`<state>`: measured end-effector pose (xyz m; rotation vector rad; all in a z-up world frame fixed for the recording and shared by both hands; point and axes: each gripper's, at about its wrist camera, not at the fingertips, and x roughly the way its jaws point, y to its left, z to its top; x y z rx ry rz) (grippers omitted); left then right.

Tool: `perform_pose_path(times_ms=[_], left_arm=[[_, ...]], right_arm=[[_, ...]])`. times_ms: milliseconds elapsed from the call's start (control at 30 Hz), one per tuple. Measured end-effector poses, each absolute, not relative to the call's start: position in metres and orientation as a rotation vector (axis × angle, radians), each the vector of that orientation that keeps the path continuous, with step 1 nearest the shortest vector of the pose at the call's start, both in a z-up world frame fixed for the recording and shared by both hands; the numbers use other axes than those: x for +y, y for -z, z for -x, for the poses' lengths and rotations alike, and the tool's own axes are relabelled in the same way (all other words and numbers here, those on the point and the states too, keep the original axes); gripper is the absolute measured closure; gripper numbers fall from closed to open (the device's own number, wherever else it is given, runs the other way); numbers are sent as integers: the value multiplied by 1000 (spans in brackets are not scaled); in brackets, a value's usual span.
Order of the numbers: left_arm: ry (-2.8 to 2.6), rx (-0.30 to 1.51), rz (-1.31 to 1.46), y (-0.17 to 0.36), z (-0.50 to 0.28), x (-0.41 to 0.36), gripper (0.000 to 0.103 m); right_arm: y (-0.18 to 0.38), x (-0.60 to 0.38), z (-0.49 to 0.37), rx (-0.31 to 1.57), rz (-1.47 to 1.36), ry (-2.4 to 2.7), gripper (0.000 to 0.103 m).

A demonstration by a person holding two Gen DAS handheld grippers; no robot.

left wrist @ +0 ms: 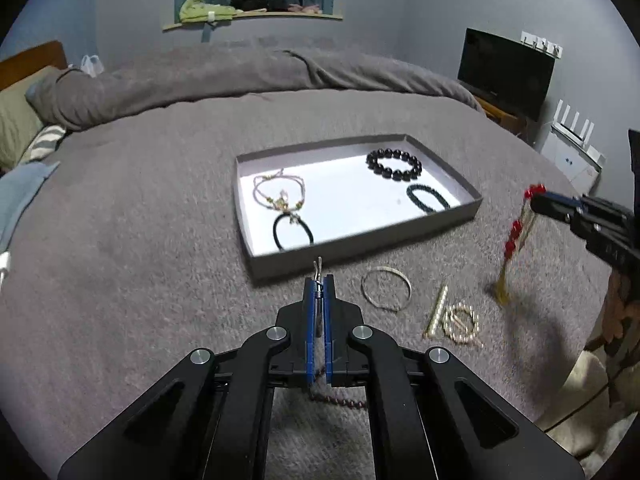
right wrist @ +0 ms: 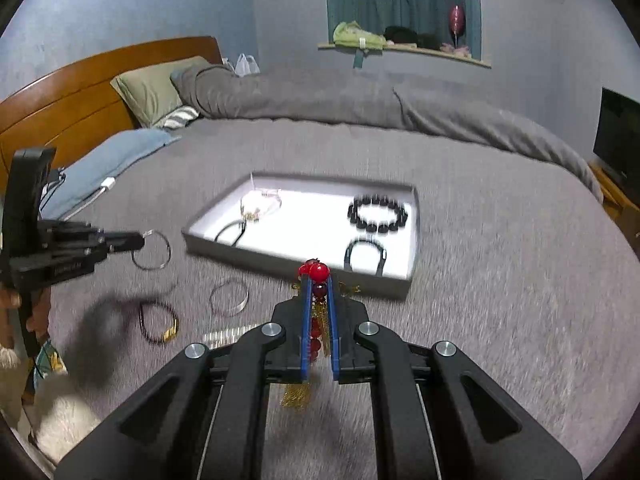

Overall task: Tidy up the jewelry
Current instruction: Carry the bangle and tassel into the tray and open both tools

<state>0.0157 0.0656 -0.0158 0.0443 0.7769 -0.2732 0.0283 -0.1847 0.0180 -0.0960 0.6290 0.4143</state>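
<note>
A grey tray (left wrist: 362, 246) (right wrist: 298, 258) with a white floor lies on the bed. It holds a black bead bracelet (left wrist: 394, 164) (right wrist: 378, 214), a dark braided bracelet (left wrist: 427, 198), a pink cord bracelet (left wrist: 279, 194) and a black band (left wrist: 293, 232). My left gripper (left wrist: 319, 280) (right wrist: 138, 242) is shut on a thin silver bangle (right wrist: 152, 256), held above the blanket in front of the tray. My right gripper (right wrist: 318, 276) (left wrist: 534, 200) is shut on a red-bead and gold tassel piece (right wrist: 316, 272) (left wrist: 514, 236), which hangs down right of the tray.
On the grey blanket in front of the tray lie a silver bangle (left wrist: 386, 288) (right wrist: 229, 298), a pearl bar clip (left wrist: 436, 312), a pearl ring clip (left wrist: 460, 324) and a dark bead bracelet with a gold part (right wrist: 158, 322). Rolled duvet and pillows lie behind.
</note>
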Motion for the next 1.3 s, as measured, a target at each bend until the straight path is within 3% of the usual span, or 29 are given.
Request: perform_pose_path(times_ms=[333, 933, 1300], left_arm=[[304, 730, -10, -18, -84, 64, 99], [431, 941, 101, 42, -214, 19, 99], [344, 995, 22, 68, -242, 18, 98]], right_arm=[[-62, -173, -98, 533, 37, -403, 96], [2, -117, -214, 753, 33, -458, 96], [34, -108, -266, 884, 29, -426, 96]])
